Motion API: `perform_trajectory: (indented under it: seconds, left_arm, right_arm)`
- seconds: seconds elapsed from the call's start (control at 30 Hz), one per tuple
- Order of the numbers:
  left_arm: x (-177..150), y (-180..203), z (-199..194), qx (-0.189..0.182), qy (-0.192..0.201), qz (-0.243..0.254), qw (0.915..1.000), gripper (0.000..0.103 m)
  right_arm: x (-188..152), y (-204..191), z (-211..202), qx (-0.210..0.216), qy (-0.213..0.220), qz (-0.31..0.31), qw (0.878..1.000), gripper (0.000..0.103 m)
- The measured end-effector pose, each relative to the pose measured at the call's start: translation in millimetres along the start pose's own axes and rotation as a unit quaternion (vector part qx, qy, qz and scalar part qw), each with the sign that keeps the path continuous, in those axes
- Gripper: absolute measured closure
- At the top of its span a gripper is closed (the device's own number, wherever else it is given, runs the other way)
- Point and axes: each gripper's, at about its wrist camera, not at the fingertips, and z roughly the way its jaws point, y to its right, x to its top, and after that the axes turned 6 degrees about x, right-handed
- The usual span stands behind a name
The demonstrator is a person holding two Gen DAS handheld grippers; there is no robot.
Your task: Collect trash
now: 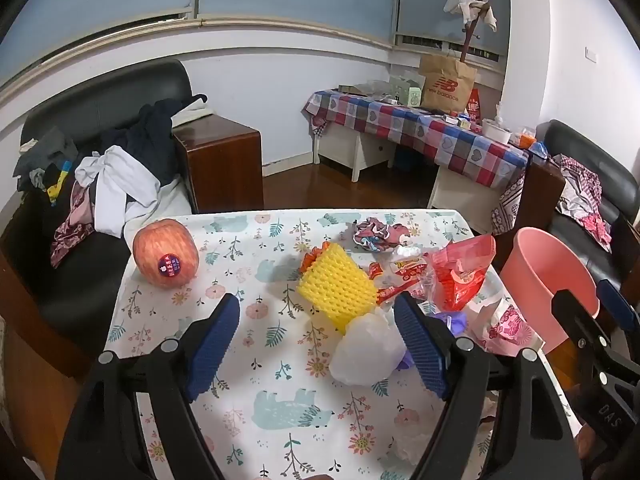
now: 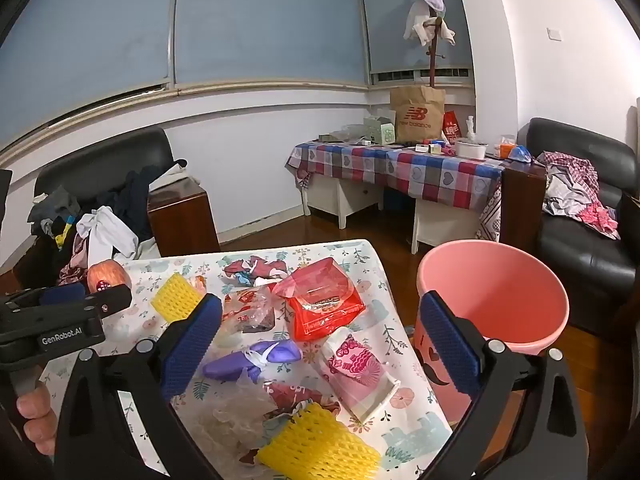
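Yellow foam net (image 2: 320,446) (on floral tablecloth (image 1: 256,360))

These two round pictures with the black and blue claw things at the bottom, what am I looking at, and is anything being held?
No robot here: a person holds a pair of hand tongs in each hand, each with a wide-angle camera looking along its two blue fingers. One picture comes from the left tongs, the other from the right tongs. Both stand open and hold nothing.

Below them is a table with a floral cloth, strewn with trash: a yellow foam net, a red plastic bag, a purple wrapper, a white crumpled bag and a patterned pouch. An apple sits apart near the far left corner. A pink bucket stands beside the table's right edge.
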Motion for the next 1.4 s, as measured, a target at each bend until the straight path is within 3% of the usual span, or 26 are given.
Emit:
perform_trajectory:
  seconds: [1.4]
  left_arm:
    - [-3.0, 2.2, 7.0, 0.001, 0.000, -0.007, 1.0000, 0.028]
  right_arm:
    - [0.7, 2.5, -0.7, 0.002, -0.001, 0.003, 1.000, 0.003]
